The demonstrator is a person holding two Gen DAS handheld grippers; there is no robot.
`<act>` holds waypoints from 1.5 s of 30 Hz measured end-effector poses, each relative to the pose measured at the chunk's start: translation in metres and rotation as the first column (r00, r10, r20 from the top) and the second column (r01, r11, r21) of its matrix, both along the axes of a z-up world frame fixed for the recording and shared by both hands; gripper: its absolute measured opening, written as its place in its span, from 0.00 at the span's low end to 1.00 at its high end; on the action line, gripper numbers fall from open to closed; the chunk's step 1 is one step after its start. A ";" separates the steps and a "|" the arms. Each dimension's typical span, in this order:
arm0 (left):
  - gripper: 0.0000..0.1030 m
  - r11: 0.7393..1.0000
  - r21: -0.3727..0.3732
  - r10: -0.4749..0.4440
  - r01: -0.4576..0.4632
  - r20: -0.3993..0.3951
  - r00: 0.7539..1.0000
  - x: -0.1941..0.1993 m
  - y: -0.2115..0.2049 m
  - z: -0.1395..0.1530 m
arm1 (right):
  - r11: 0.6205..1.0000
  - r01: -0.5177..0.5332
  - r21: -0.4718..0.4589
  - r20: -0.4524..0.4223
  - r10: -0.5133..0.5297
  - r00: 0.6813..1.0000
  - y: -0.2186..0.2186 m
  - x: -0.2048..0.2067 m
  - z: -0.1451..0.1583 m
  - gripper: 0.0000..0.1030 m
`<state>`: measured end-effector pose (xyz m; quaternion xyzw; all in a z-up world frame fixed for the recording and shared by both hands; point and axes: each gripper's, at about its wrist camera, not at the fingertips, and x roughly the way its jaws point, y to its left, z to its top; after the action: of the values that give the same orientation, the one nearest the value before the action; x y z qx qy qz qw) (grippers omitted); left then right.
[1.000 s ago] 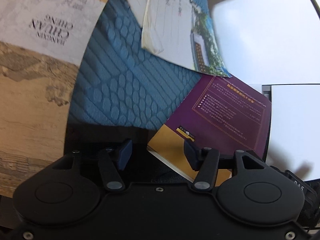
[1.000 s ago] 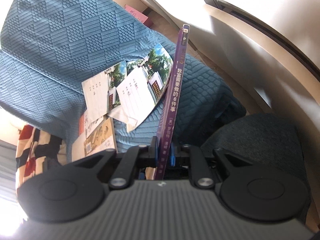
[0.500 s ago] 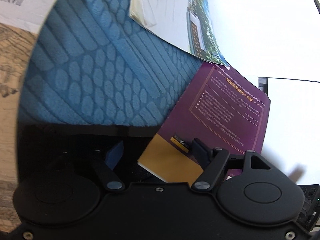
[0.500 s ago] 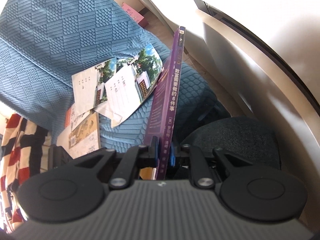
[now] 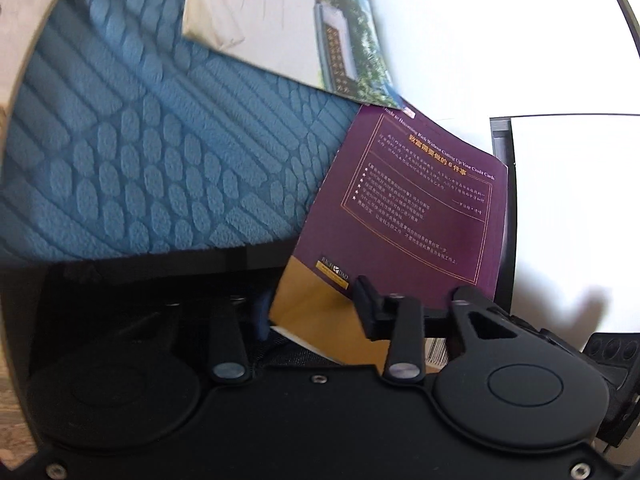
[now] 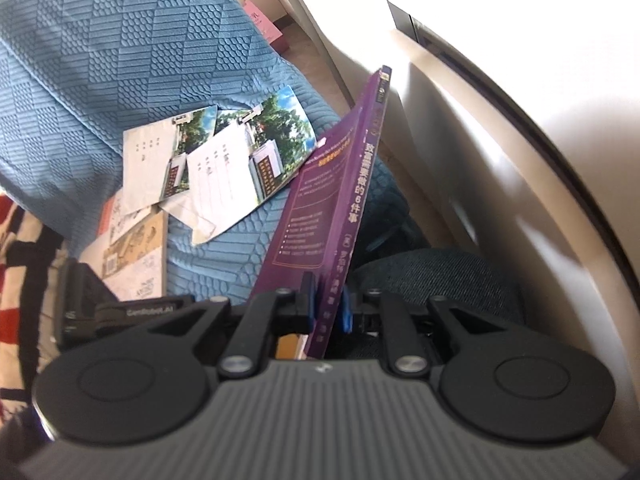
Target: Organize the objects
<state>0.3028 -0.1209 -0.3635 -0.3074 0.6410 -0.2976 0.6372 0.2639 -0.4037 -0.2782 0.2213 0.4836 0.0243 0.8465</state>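
backdrop: blue quilted cover (image 6: 120,80) over what looks like a sofa or bed, bright white wall behind, so everything sits on soft, bumpy fabric
book: purple paperback (image 6: 320,208) held up on edge off the cover, spine toward the right wrist camera, lower end between both claws
right claw (image 6: 326,304): narrow, pinching the book near the bottom of its spine
left claw (image 5: 312,308): jaws have just been closing around the orange bottom corner of the book (image 5: 404,216), can't tell if both pads are actually pressing yet
risk: two grips at one end, so the tall free end could twist or flop if the hands pull different ways, and a corner-only pinch may slip or bend the cover
nearby: loose postcards (image 6: 224,160) lie just beside the book's top edge, and could get swept or dragged
also: a tan book stack (image 6: 136,252) sits further left at the cover's edge, crowding the set-down space
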 end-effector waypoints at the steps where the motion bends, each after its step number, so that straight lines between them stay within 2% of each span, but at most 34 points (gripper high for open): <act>1: 0.26 1.000 0.009 0.000 -0.001 0.018 1.000 0.000 0.000 0.006 | 1.000 -0.002 -0.008 0.006 0.002 1.000 0.001 0.000 0.001 0.15; 5: 0.19 0.999 0.042 0.001 -0.005 0.080 0.997 -0.006 0.006 0.030 | 0.998 -0.016 -0.061 0.037 0.018 0.999 0.008 -0.001 0.008 0.16; 13: 0.17 0.997 0.081 -0.004 -0.010 0.179 0.984 -0.022 0.015 0.070 | 0.994 -0.027 -0.104 0.088 0.037 0.995 0.016 -0.008 0.027 0.18; 28: 0.16 0.996 0.063 0.049 -0.069 0.276 0.960 -0.049 0.043 0.129 | 0.995 -0.057 -0.084 0.169 0.071 0.983 0.032 -0.035 0.070 0.18; 37: 0.16 0.988 0.067 0.106 -0.135 0.326 0.939 -0.051 0.083 0.169 | 0.991 -0.118 -0.066 0.218 0.130 0.967 0.061 -0.028 0.097 0.19; 45: 0.16 0.972 0.080 0.183 -0.220 0.323 0.928 -0.051 0.130 0.183 | 0.977 -0.205 -0.052 0.224 0.212 0.951 0.101 -0.013 0.108 0.19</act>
<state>0.2520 0.0091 -0.1807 -0.2832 0.5126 -0.2383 0.7748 0.2509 -0.3025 -0.1700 0.1528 0.4039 0.1319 0.8923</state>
